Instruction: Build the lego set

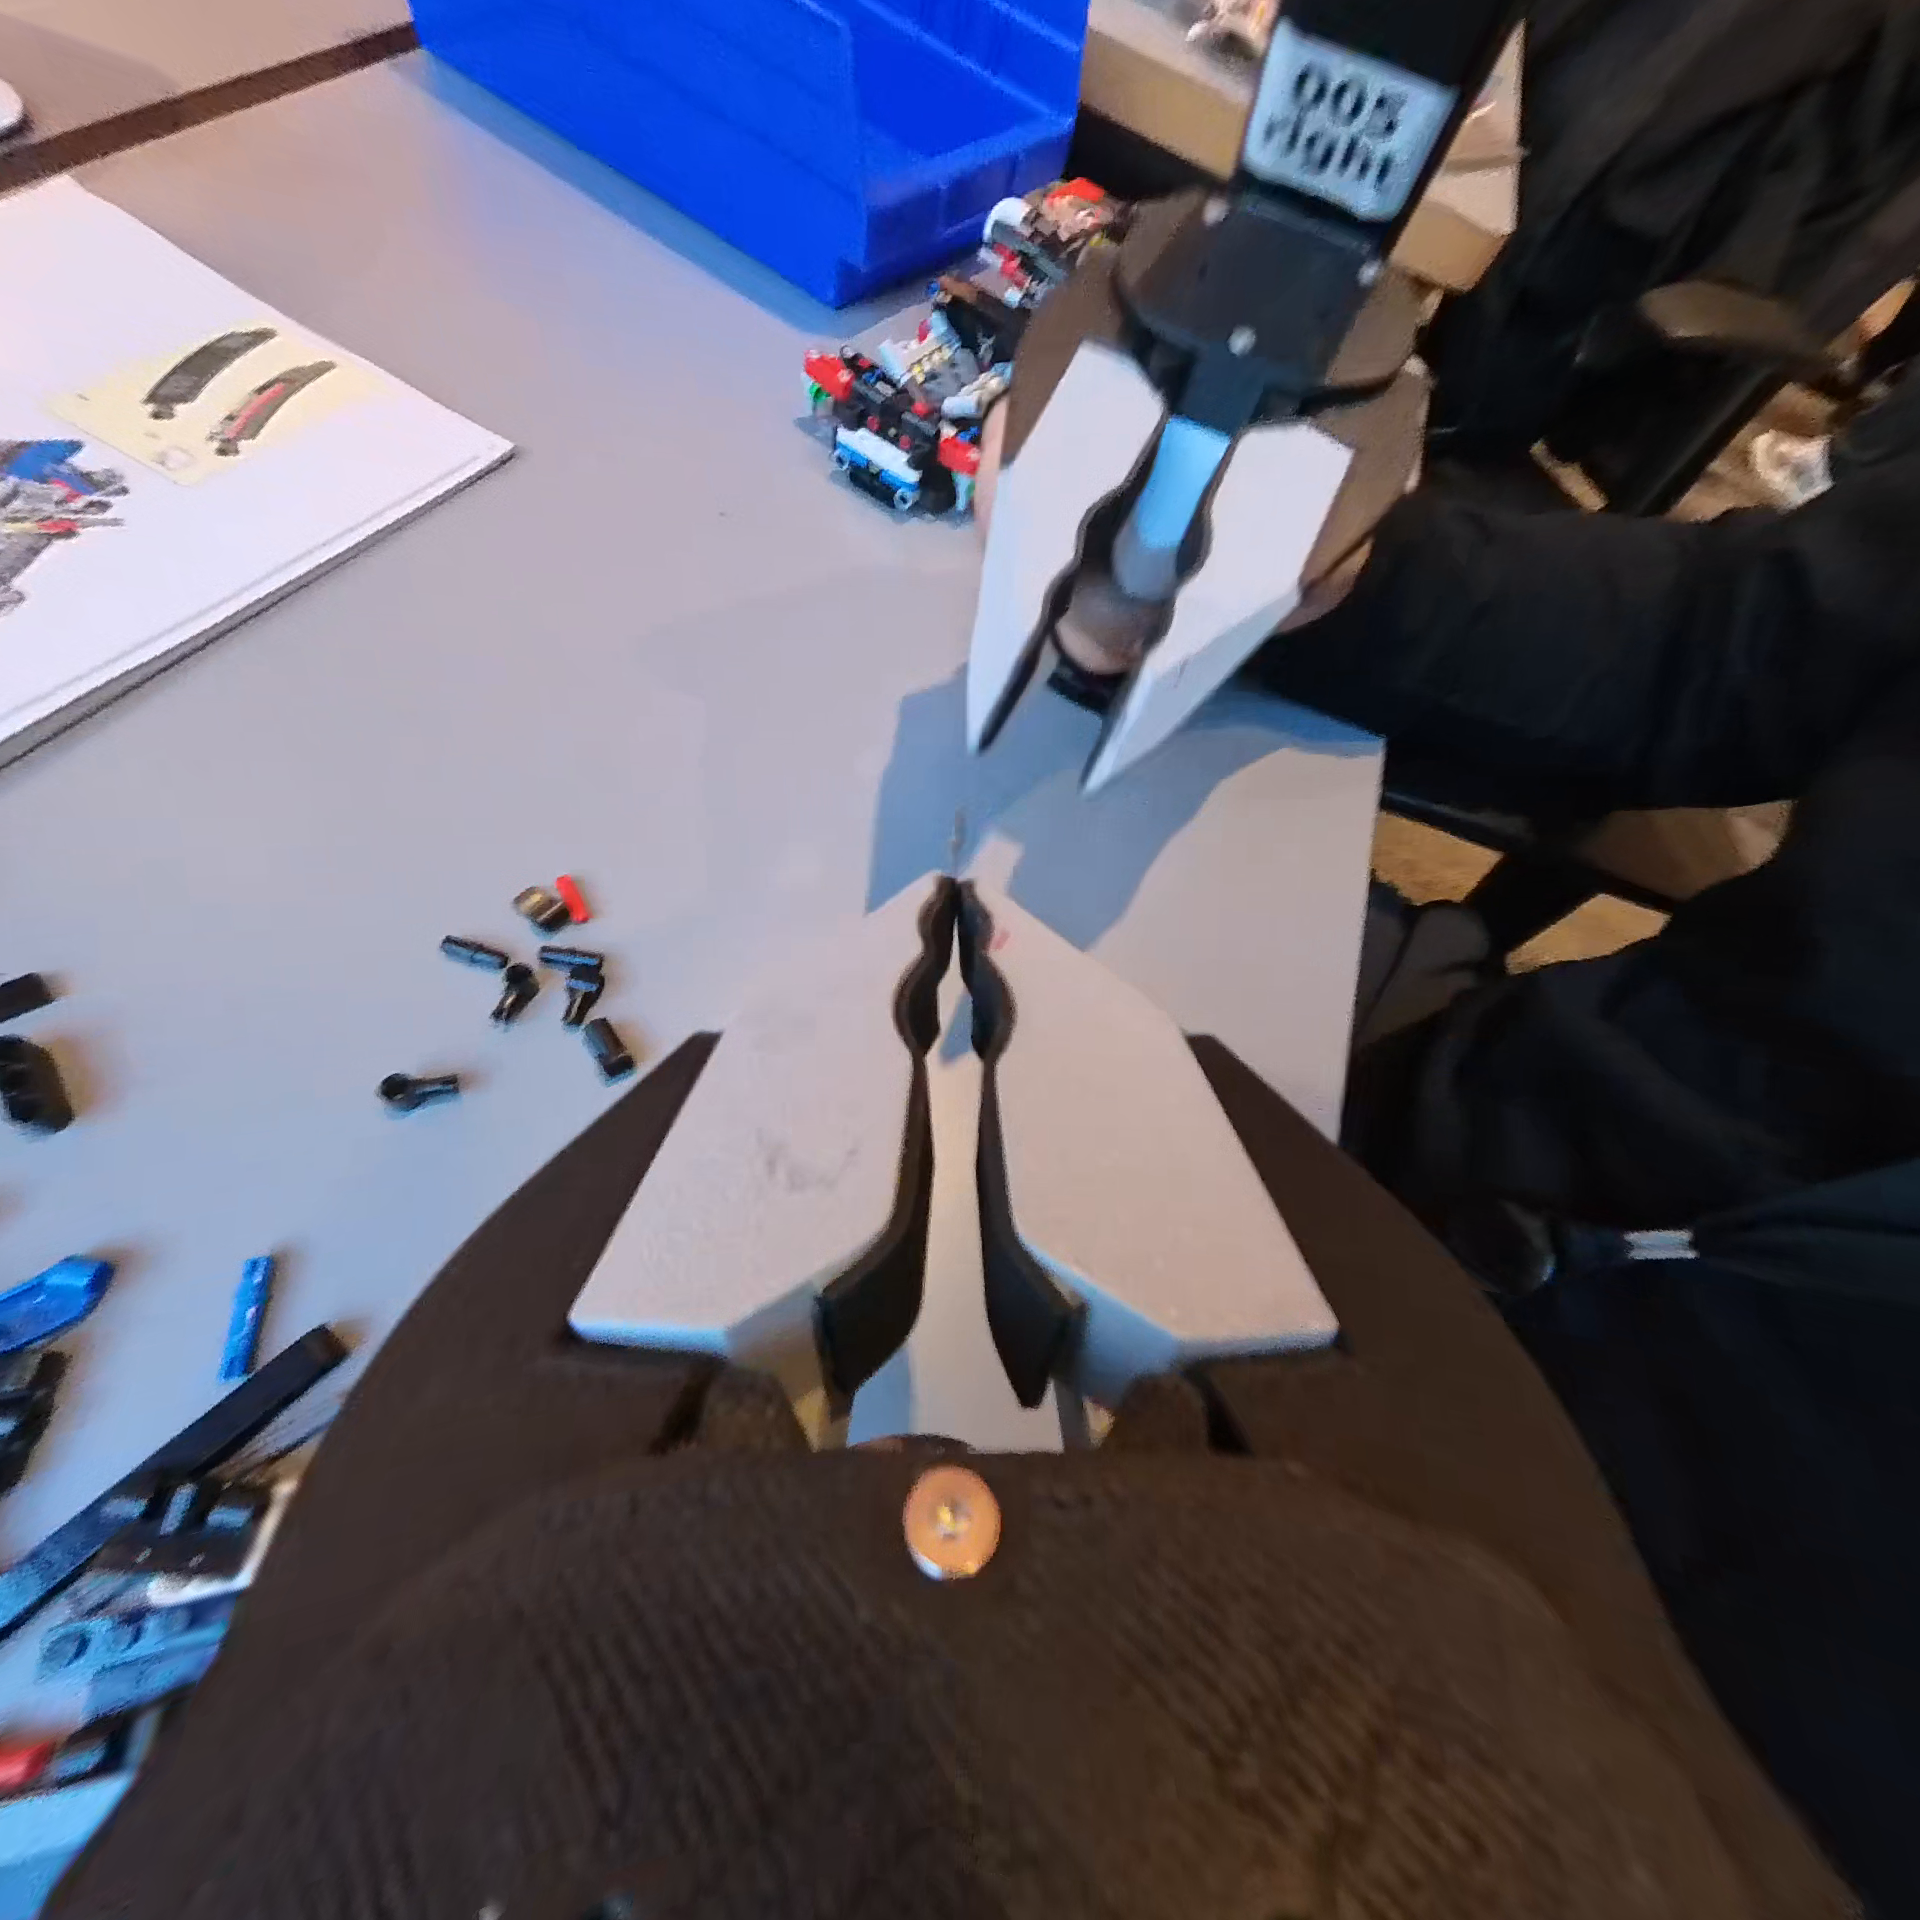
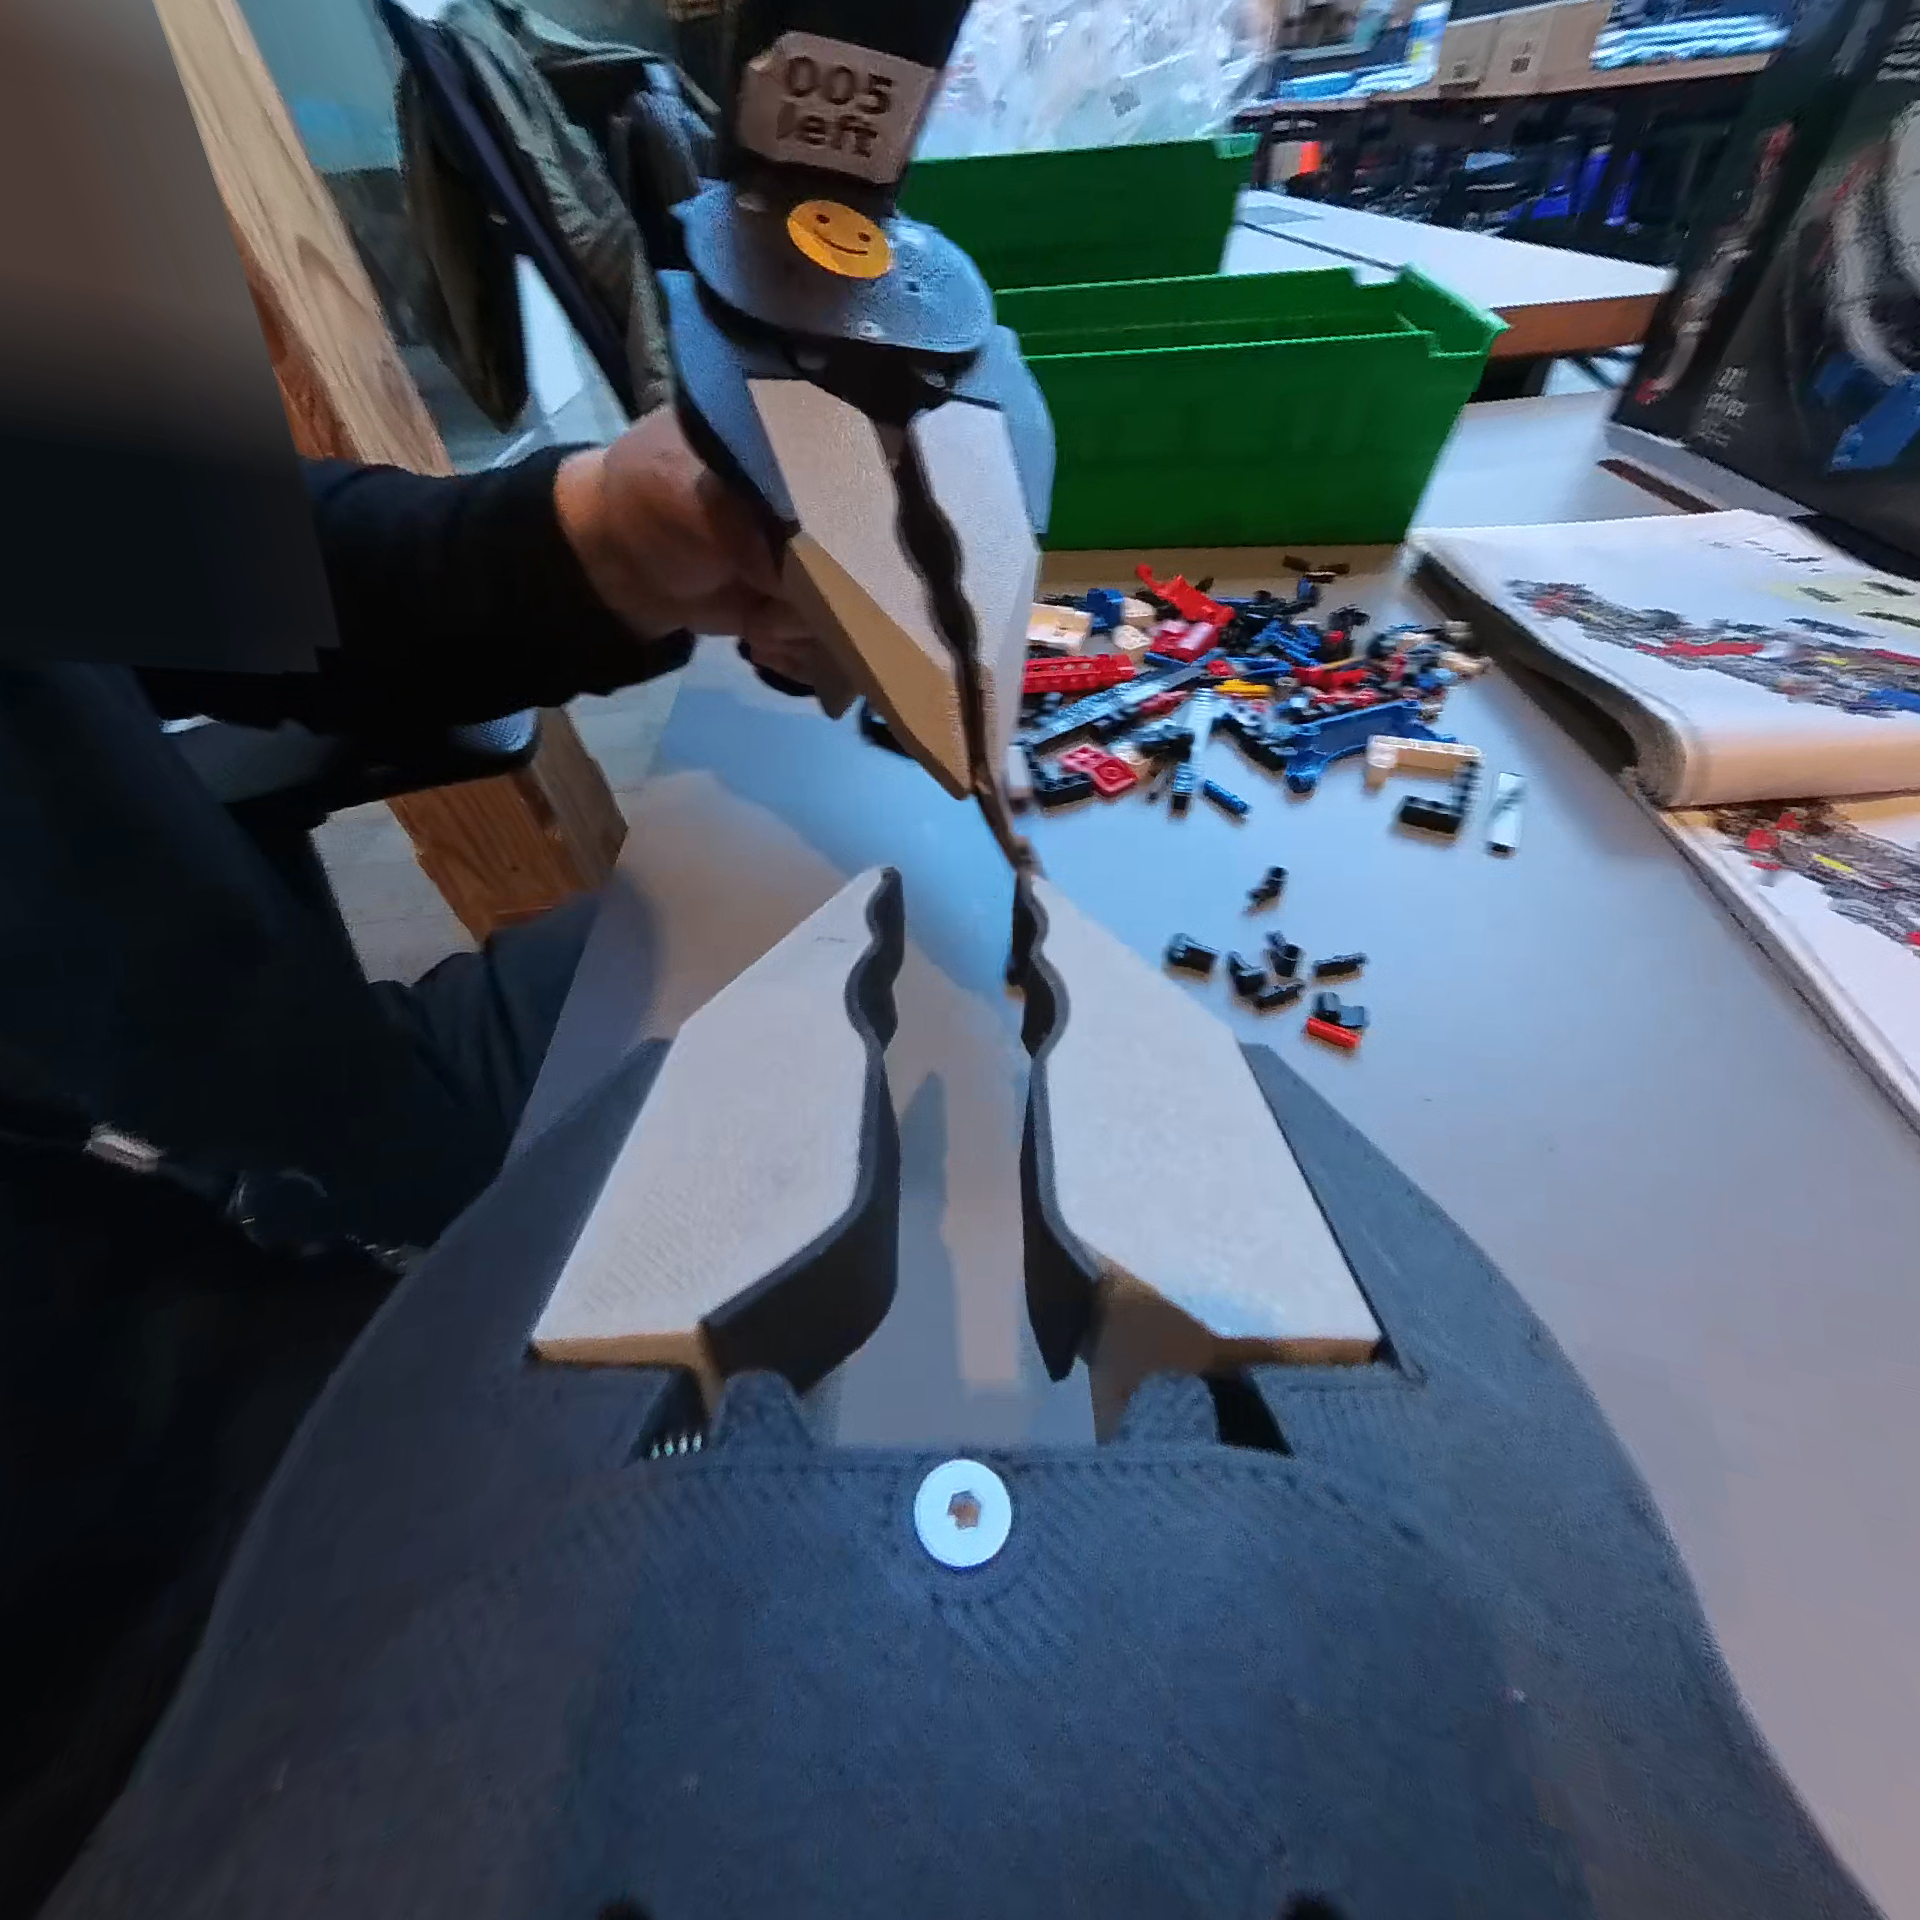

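Left tongs [image 1: 954, 891] pinched, right tongs [image 2: 961, 883] parted.

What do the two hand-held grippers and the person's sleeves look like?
Each gripper has two pale, wedge-shaped fingers with wavy black pads on the inner edges, set in a dark ribbed printed body with a silver screw. The left gripper carries a grey embossed tag and a round yellow smiley sticker; the right gripper has a similar tag. The person wears black long sleeves.
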`<state>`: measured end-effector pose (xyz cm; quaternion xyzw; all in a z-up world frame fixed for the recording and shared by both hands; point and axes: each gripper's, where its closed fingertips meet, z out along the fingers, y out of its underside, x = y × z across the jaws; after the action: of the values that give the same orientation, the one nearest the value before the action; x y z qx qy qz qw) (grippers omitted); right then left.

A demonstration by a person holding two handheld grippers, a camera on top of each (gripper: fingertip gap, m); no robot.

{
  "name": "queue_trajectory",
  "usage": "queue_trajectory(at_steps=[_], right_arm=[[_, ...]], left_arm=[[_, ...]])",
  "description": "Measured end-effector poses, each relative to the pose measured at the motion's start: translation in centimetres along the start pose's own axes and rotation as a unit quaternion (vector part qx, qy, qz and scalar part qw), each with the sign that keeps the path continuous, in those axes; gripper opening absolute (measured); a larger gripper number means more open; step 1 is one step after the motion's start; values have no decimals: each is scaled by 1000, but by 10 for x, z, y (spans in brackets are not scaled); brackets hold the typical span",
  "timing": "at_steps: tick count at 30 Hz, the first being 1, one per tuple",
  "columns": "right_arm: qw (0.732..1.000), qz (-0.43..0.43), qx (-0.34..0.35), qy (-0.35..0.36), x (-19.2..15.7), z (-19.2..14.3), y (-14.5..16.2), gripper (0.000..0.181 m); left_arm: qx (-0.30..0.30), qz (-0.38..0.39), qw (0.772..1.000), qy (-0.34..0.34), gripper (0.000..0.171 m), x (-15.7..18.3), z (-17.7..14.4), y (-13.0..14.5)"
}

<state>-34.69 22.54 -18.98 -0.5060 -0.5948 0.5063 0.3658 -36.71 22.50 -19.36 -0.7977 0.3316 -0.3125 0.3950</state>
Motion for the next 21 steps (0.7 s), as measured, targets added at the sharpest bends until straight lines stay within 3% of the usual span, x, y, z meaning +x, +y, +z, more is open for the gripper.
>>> queue_trajectory(at_steps=[6, 11, 21], right_arm=[[999, 36, 35, -15, 6, -9, -9, 15], [998, 16, -8, -64, -20, 10, 2, 7], [992, -12, -86, -88, -36, 26, 28, 4]], left_arm=[[-51, 26, 998, 17, 0, 9, -6, 11], [-132, 57, 989, 32, 0, 21, 4, 36], [-167, 75, 982, 50, 0, 36, 15, 47]])
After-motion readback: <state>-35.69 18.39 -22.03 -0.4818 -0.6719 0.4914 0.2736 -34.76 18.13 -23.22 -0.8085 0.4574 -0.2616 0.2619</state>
